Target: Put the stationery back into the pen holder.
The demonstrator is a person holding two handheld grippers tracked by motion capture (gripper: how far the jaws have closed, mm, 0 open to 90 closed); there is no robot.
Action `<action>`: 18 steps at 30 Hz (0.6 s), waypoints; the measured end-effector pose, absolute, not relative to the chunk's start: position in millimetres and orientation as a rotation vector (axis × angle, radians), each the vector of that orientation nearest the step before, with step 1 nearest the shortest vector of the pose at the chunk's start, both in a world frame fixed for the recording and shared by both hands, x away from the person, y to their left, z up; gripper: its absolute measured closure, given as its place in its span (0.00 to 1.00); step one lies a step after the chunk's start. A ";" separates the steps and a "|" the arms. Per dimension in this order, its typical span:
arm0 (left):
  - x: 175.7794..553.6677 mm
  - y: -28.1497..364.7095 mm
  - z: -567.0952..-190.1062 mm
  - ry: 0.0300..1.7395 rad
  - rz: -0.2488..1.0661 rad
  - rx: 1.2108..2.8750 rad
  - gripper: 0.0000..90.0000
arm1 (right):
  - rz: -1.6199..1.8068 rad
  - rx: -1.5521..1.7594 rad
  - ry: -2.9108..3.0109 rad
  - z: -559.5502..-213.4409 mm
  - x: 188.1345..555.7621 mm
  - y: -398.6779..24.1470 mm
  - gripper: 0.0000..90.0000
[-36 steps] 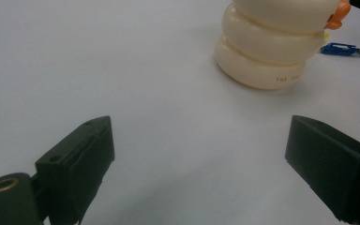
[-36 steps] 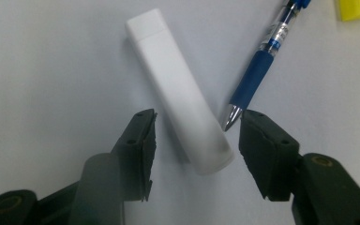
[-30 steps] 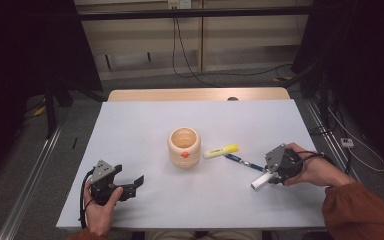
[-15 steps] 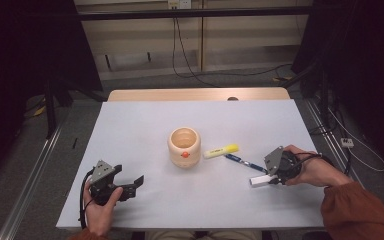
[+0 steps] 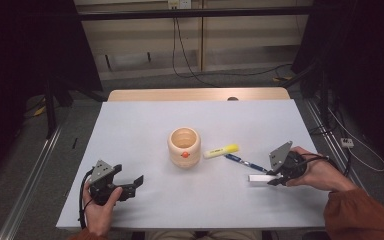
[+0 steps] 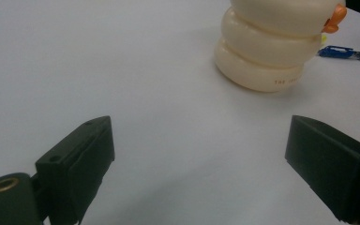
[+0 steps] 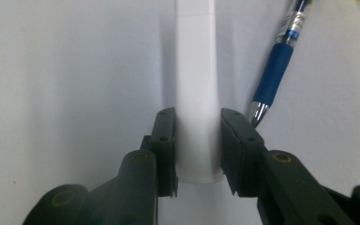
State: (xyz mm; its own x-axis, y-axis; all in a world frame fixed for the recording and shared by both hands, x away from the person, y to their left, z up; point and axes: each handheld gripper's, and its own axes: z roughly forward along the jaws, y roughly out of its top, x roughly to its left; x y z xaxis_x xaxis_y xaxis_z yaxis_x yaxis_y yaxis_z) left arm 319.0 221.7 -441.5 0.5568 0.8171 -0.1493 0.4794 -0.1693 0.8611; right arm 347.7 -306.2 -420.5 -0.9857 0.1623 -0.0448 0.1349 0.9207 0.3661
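A white marker (image 5: 258, 178) lies flat on the white table (image 5: 145, 125) at the right. My right gripper (image 5: 272, 176) is shut on its near end. In the right gripper view the two black pads press the white marker (image 7: 195, 70) from both sides at my right gripper (image 7: 198, 122); the jaws have just been closing around it. A blue pen (image 7: 276, 70) lies just beside it. At the front left my left gripper (image 5: 135, 182) rests open on the table, with bare tabletop between the jaws of my left gripper (image 6: 199, 154).
A cream ringed cup (image 5: 184, 146) with an orange knob stands at mid-table, and the cup (image 6: 272, 42) rises ahead of my left gripper. A yellow highlighter (image 5: 221, 150) and the blue pen (image 5: 245, 161) lie between the cup and my right gripper.
The right gripper's jaws have closed onto the white marker. Both hands stay where they were, and the left gripper is unchanged.
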 end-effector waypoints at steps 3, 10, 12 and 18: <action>318.7 222.4 -441.2 1.067 0.433 1.820 0.09 | 0.567 0.217 2.959 -417.2 344.3 -301.3 0.76; 319.8 219.2 -442.2 1.033 0.402 1.848 0.09 | 0.652 0.325 2.934 -408.6 342.4 -285.0 0.76; 320.2 217.6 -442.8 1.023 0.391 1.856 0.09 | 0.710 0.342 2.931 -406.2 343.4 -279.2 0.76; 320.2 213.0 -443.1 0.972 0.383 1.913 0.09 | 0.750 0.399 2.950 -406.9 348.8 -257.8 0.76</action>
State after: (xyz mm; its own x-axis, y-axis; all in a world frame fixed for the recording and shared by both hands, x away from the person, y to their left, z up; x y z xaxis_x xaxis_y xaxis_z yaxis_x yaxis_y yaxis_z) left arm 320.2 213.0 -443.1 0.6388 0.7594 -0.1231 0.4709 -0.2594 0.8432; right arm 348.8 -257.8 -406.9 -0.9637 0.2671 -0.0050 0.2323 0.8469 0.4784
